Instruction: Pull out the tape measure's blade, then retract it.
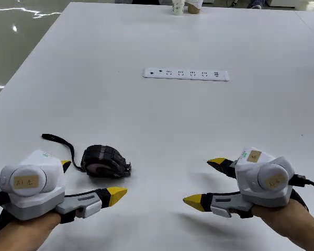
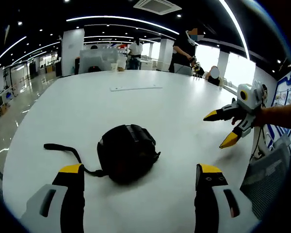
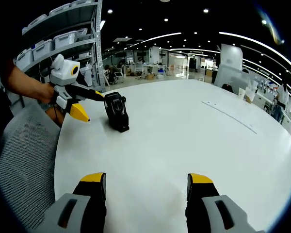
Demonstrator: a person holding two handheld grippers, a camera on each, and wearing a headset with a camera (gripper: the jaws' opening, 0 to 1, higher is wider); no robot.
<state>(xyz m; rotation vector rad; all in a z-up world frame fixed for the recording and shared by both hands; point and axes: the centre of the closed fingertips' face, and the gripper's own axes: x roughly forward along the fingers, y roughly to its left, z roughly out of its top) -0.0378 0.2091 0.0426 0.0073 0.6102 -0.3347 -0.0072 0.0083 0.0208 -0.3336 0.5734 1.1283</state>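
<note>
White table (image 1: 172, 120) is recorded bearing one black tape measure (image 1: 104, 161), lying untouched just ahead of the left gripper (image 1: 92, 179), jaws spread wide. One power strip (image 1: 186, 74) is noted beyond. The right gripper (image 1: 203, 181) is likewise held wide, empty, well apart

White table (image 1: 146, 115); tape measure (image 1: 105, 161), power strip (image 1: 187, 74), cup (image 1: 178, 7) on it.

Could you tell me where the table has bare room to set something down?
The tabletop is bare between the tape measure and the right gripper, up to the power strip. Crowded: around the tape measure, by the left gripper.
</note>
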